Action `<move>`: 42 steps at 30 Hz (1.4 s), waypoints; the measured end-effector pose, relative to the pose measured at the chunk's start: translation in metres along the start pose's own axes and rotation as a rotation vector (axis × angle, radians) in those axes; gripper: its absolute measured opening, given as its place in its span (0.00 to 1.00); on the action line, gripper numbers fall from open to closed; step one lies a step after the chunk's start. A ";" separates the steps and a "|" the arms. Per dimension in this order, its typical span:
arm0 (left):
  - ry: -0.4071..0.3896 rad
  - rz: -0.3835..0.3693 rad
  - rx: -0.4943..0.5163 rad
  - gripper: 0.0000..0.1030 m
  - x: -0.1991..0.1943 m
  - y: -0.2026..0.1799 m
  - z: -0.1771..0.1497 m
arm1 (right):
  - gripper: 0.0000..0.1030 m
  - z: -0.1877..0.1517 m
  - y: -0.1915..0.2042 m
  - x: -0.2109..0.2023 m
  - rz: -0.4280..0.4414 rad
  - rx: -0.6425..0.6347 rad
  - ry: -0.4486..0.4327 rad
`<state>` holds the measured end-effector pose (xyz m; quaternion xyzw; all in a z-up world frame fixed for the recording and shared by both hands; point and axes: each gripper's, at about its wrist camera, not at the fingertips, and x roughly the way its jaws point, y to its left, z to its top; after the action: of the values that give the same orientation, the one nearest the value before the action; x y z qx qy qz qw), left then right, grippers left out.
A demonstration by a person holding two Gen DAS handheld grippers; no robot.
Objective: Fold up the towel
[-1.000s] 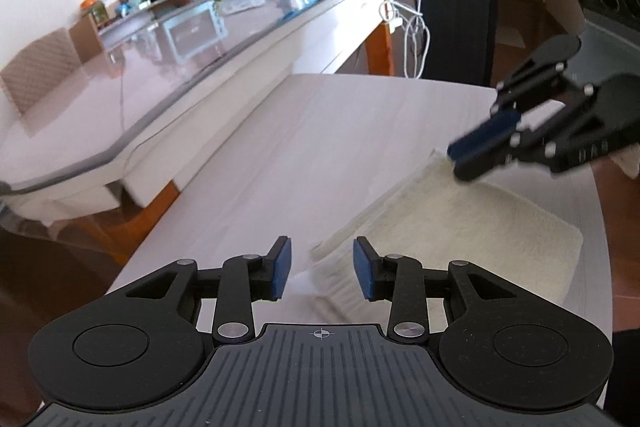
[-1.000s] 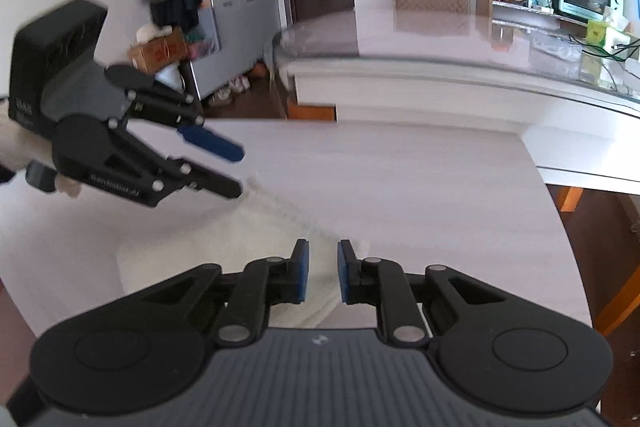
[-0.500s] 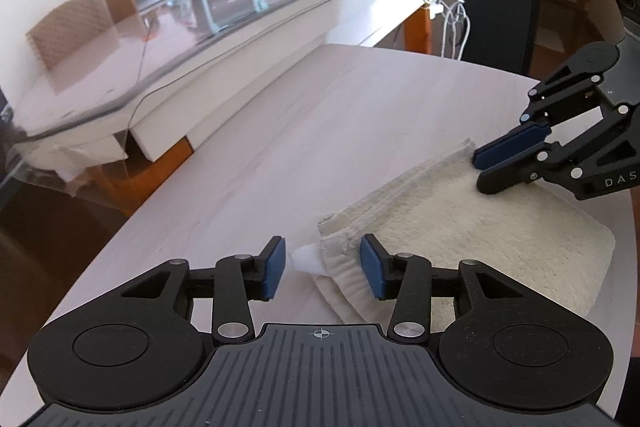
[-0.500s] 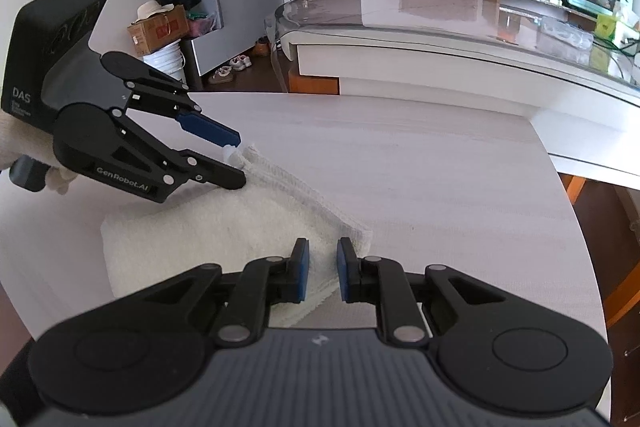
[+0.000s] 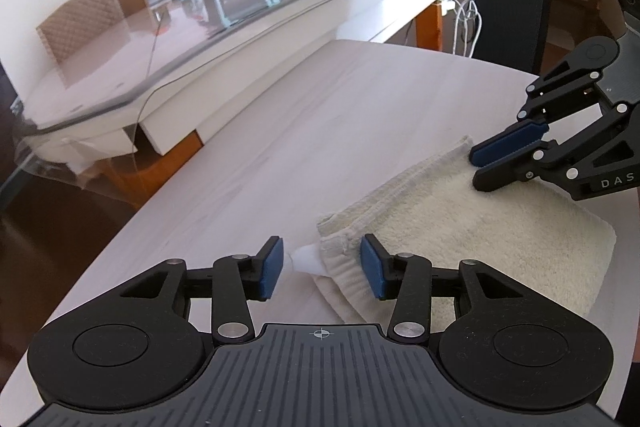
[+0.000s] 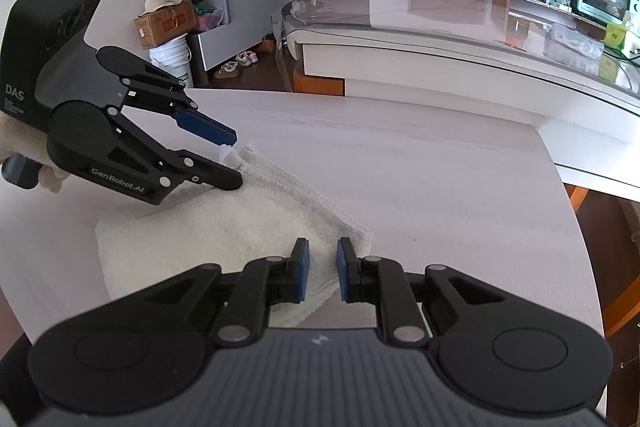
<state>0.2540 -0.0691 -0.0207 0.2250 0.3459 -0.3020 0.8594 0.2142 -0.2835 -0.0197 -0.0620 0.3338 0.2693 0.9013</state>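
Cream towel (image 5: 472,227) lies folded on white table (image 5: 280,131). Left gripper (image 5: 320,269) just opened, corner loose between jaws. Right gripper (image 6: 322,269) nearly shut, empty — fold may spring open.

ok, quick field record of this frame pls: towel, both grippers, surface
towel: cream, folded, lying flat on the table; white tag sticks out at one corner
table: pale wood-grain top
left gripper: jaws apart and just been opening; tagged towel corner lies between the pads, not pressed
right gripper: narrow gap between pads, over the other near corner of the towel; towel edge sits in the gap, pads not visibly pinching it
fold state: towel already doubled over, hemmed edges stacked along one side
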 end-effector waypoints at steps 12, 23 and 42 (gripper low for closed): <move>0.000 0.019 -0.033 0.51 -0.003 0.004 -0.004 | 0.17 0.009 -0.011 0.005 0.027 0.010 -0.008; -0.021 -0.031 -0.014 0.49 -0.025 0.008 0.000 | 0.19 -0.010 -0.019 -0.034 -0.012 0.075 -0.032; -0.033 -0.206 0.167 0.58 -0.045 -0.052 -0.003 | 0.19 -0.051 0.027 -0.060 0.181 0.091 -0.059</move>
<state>0.1918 -0.0887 0.0008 0.2539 0.3268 -0.4199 0.8077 0.1331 -0.3027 -0.0187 0.0174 0.3233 0.3357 0.8846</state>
